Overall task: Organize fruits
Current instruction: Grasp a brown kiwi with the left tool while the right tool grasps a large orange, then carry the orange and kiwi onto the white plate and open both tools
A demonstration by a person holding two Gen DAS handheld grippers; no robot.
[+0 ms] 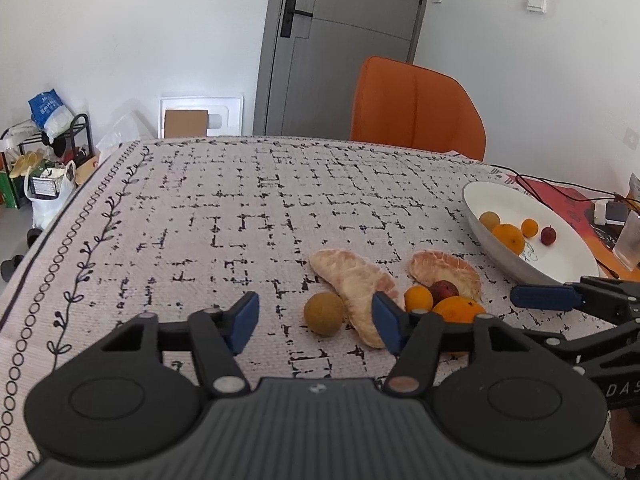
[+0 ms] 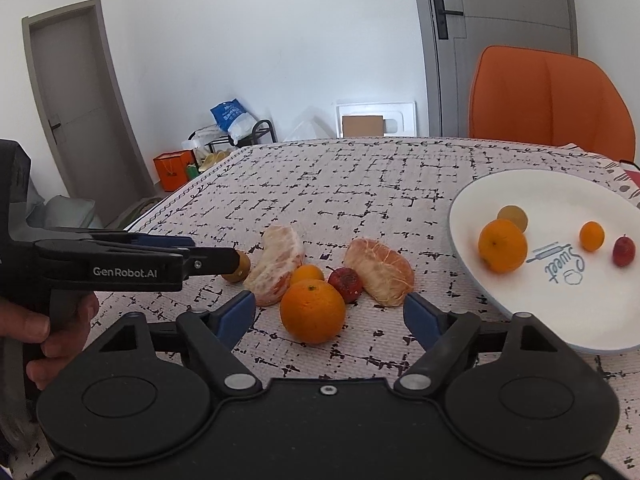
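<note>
1. Fruits: big orange (image 2: pixel 312 311) on tablecloth (image 2: pixel 360 184), just ahead of right gripper (image 2: pixel 330 312), between its open, empty jaws.
2. Left gripper (image 1: pixel 316 322) open, empty; brown fruit (image 1: pixel 324 313) lies between its fingers.
3. Plate (image 2: pixel 560 320) ahead-right.

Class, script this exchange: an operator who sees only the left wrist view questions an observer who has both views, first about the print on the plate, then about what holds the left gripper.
Operator: I can see only a scribble on the plate. What is it?
Observer: The plate reads "Sweet", next to a rolling-pin drawing.
Operator: What holds the left gripper?
Observer: A hand is wrapped round the handle of the left gripper.
</note>
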